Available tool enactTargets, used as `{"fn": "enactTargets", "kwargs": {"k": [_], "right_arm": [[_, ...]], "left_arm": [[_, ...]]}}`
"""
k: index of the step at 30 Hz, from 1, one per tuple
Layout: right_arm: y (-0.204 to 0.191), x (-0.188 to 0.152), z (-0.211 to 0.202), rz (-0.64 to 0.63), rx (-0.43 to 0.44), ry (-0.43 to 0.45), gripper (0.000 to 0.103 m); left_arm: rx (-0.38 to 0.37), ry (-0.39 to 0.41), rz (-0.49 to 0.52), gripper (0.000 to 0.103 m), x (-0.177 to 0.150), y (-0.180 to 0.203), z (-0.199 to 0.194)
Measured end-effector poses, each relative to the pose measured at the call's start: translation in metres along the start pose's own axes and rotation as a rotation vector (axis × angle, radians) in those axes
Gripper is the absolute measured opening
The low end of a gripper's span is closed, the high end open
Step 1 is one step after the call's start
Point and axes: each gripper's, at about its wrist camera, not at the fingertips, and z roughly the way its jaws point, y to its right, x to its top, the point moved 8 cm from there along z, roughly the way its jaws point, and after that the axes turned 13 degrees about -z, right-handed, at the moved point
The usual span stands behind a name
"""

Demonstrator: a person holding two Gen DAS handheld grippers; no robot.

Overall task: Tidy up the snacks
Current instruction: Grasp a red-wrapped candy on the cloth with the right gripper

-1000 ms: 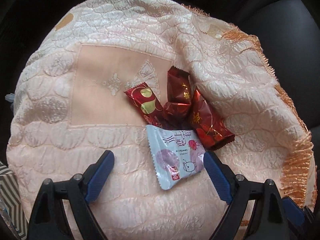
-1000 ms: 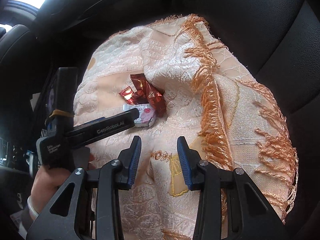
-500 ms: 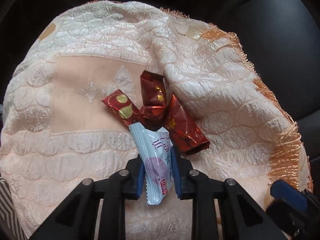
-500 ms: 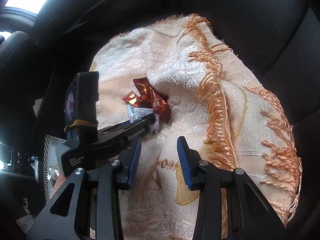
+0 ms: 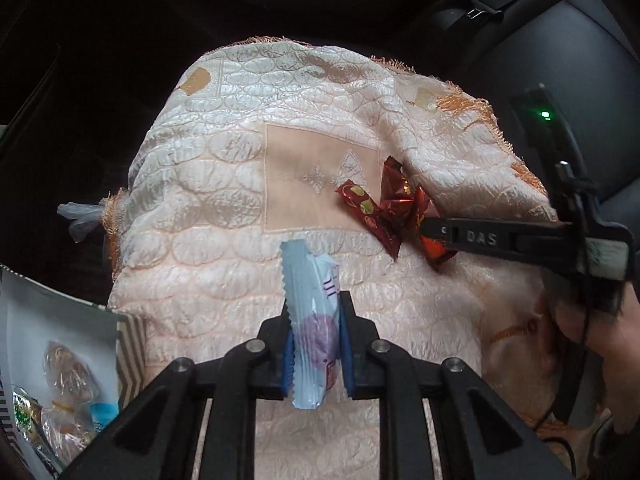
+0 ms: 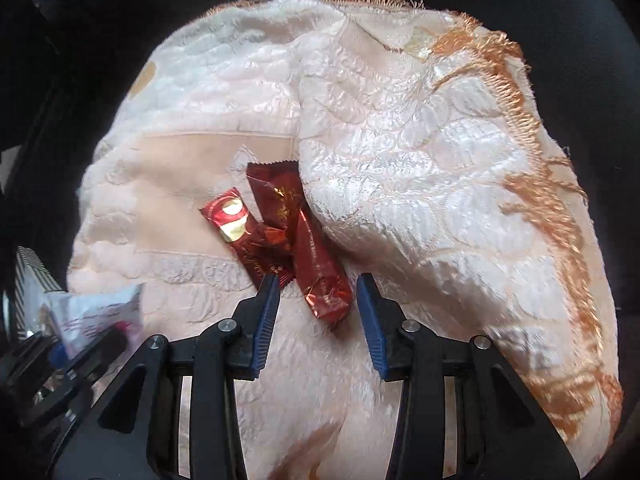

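With the blue packet (image 5: 313, 320) now pinched in the left gripper (image 5: 314, 354), which stood wide a second ago, lifting it off the cloth (image 5: 208, 216) toward the bag (image 5: 60, 360); right gripper (image 6: 318, 324), jaws opening, straddling a red candy (image 6: 320, 280), not yet gripping.

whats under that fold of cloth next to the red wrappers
The red wrappers lie tucked against the fold of cloth; one's right edge slips beneath it. Anything deeper under it is covered.

R claw (image 6: 318, 322) opening over red snack (image 6: 320, 276).
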Motion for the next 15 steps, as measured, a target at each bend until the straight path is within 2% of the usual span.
{"fn": "enactTargets", "kwargs": {"k": [2,3,6,15], "right_arm": [[0.001,0.001,0.015,0.017,0.029,-0.02,0.04],[0.0,0.0,0.017,0.01,0.037,-0.01,0.025],[-0.005,-0.004,0.009,-0.035,0.009,0.018,0.024],[-0.026,-0.047,-0.065,0.017,0.146,0.175,0.022]], "left_arm": [[0.013,0.014,0.006,0.02,-0.004,-0.005,-0.006],[0.016,0.018,0.005,0.02,-0.005,-0.007,-0.007],[0.027,0.029,0.007,0.02,-0.01,-0.009,-0.01],[0.032,0.064,0.018,0.02,-0.037,-0.009,-0.029]]}}
